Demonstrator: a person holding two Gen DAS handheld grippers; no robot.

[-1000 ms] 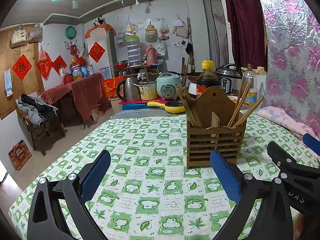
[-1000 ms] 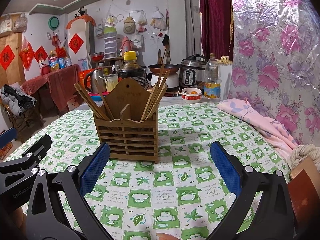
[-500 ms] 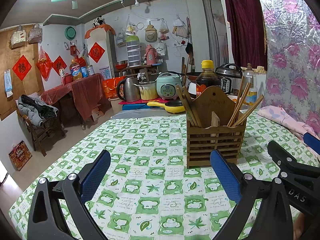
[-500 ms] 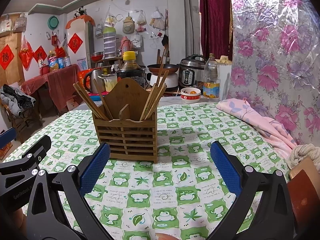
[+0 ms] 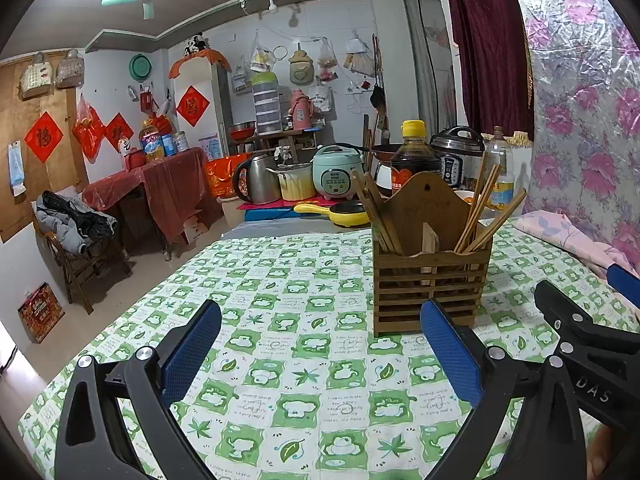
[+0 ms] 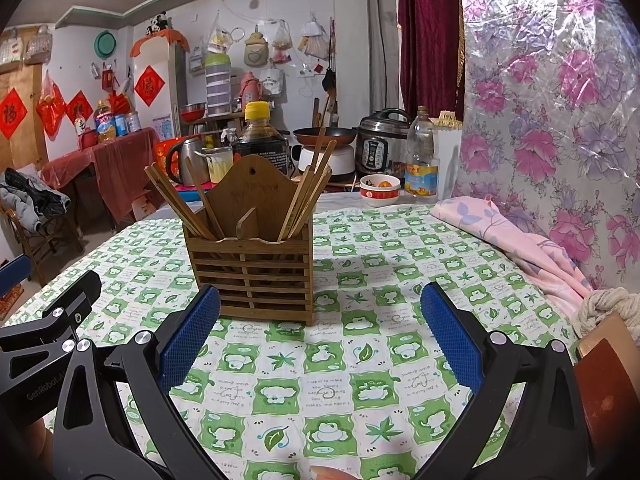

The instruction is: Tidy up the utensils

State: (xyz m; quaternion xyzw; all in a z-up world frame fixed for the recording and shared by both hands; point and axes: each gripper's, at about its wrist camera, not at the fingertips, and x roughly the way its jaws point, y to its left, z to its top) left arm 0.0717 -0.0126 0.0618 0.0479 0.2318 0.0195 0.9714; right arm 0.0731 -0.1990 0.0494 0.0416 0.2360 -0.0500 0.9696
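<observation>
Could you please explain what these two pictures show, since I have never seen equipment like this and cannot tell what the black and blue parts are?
There is no robot here: a person holds a hand-held two-finger gripper in each hand, and each gripper carries a wide-angle camera looking forward along its fingers. One picture comes from the left gripper, the other from the right gripper. The black arms with blue pads are those fingers. Both grippers are open and hold nothing.

Each also glimpses the other gripper at the picture's edge.

In front stands a wooden slatted utensil holder on a table with a green checked tablecloth. Chopsticks lean in both its compartments. A pink cloth lies at the table's right side. Kitchen appliances and bottles stand behind.
</observation>
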